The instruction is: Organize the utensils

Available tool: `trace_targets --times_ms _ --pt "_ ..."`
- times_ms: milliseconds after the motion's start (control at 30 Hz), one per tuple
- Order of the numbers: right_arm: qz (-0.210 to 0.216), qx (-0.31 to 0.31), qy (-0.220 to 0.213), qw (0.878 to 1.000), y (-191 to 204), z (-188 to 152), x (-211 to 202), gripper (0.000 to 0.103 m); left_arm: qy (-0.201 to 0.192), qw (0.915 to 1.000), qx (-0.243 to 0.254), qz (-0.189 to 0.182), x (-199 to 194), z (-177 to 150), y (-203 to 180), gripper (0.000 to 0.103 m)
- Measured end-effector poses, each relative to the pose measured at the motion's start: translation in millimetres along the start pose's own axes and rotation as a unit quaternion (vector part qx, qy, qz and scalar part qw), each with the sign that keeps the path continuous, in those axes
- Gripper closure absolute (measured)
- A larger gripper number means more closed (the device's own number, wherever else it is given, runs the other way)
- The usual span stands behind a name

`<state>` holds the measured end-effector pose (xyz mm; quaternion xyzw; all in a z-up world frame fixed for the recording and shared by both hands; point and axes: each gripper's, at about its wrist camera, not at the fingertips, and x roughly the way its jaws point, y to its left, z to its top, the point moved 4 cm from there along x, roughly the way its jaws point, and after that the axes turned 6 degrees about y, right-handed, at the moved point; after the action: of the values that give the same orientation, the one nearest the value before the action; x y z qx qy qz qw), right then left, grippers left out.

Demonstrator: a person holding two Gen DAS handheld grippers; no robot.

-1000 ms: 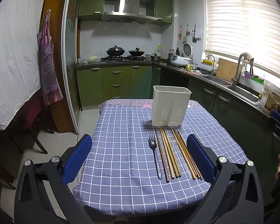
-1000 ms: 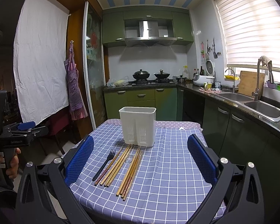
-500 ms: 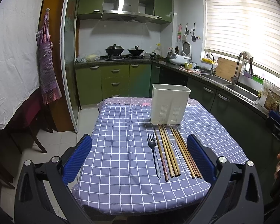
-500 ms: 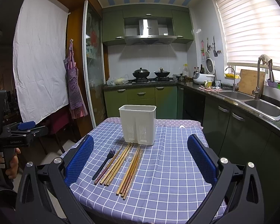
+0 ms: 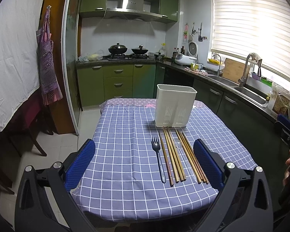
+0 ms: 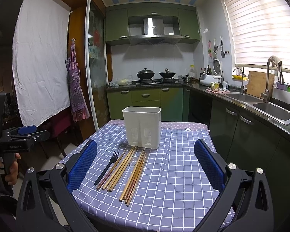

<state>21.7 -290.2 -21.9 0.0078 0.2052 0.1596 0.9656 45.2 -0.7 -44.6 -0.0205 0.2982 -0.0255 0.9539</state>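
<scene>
Task not begun: the dark fork (image 5: 158, 155), wooden chopsticks (image 5: 173, 154) and a clear plastic utensil (image 5: 178, 147) lie flat, centre frame, on the checked cloth tabletop (image 5: 123, 154), just below the upright white slotted plastic holder (image 5: 175, 105). Left tool (image 5: 144, 160) and right tool (image 6: 145, 165) hover with jaws spread, gripping nothing.

Clear spoon (image 5: 180, 150) betw chopsticks (image 5: 172, 154) barely discernible; holder (image 5: 175, 106) interior hidden.
</scene>
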Motion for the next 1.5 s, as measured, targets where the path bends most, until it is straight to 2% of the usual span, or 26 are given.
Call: trace_targets --times_ms 700,833,933,1033,1133,1267,1367,1500 --pt "0.001 0.001 0.014 1.000 -1 -3 7 0.004 0.012 0.9999 -0.001 0.001 7 -1 -1 0.006" --pt "0.008 0.000 0.032 0.999 -3 -3 20 0.004 0.035 0.9994 0.000 -0.008 26 3 -1 0.006" --pt "-0.015 -0.026 0.067 0.997 -5 0 45 0.004 0.072 0.9973 0.000 -0.011 54 8 0 0.006" --pt "-0.039 -0.050 0.129 0.990 -12 -2 86 0.004 0.130 0.9915 -0.003 -0.008 95 11 2 0.006" --pt "-0.034 -0.039 0.197 0.979 -28 -8 130 0.004 0.183 0.9830 -0.008 -0.012 135 11 1 0.006" --pt "-0.017 -0.010 0.284 0.959 -43 -25 182 0.004 0.257 0.9663 -0.010 -0.012 190 4 -5 0.006" --pt "0.002 0.003 0.313 0.950 -47 -32 207 0.004 0.297 0.9549 -0.003 -0.015 221 -1 -16 0.006" --pt "0.000 0.013 0.342 0.940 -54 -31 228 0.008 0.336 0.9417 0.007 -0.017 245 -5 -30 0.007"
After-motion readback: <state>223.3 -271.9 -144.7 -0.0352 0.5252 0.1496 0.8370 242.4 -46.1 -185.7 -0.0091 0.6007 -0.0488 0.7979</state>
